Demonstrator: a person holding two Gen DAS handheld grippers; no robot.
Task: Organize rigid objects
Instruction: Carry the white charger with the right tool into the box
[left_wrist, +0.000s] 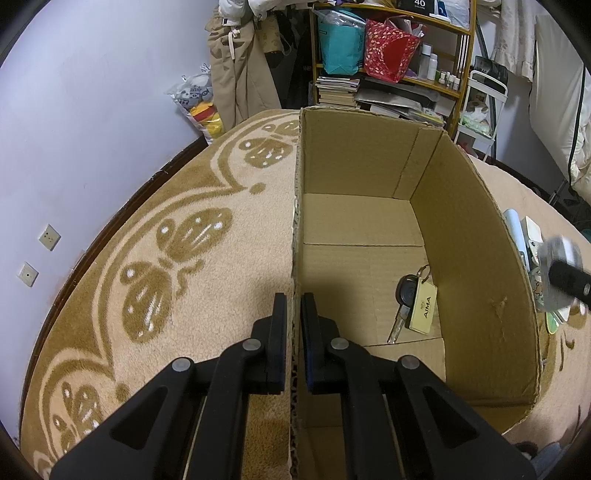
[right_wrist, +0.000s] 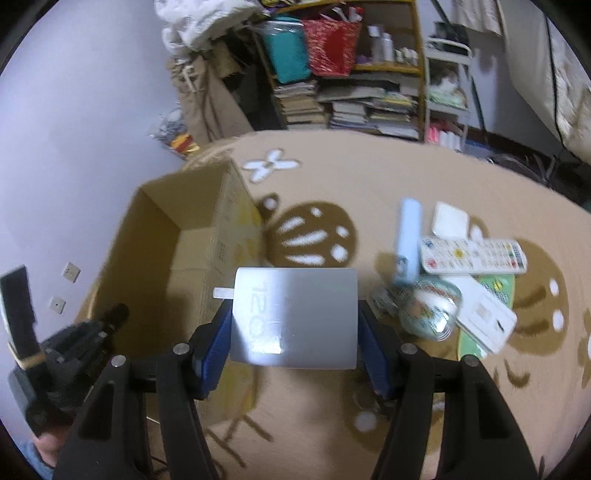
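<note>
Left gripper (left_wrist: 293, 310) clamped on near wall of cardboard box (left_wrist: 476, 236), one finger inside, one outside. Keys with tag (left_wrist: 413, 301) on box floor, ahead-right of left gripper. Right gripper (right_wrist: 293, 321) clamped on grey flat block (right_wrist: 295, 317), lifted above carpet (right_wrist: 332, 177). Box ahead-left of right gripper; remote (right_wrist: 472, 256), pale blue tube (right_wrist: 408, 240), white case (right_wrist: 451, 219), tape roll (right_wrist: 432, 310) ahead-right on carpet.

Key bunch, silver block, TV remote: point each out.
Key bunch (left_wrist: 415, 301): left wrist view, on its cream tag, inside the box.
Silver block (right_wrist: 295, 317): right wrist view, middle of its top face.
TV remote (right_wrist: 474, 256): right wrist view, middle of its keypad.
</note>
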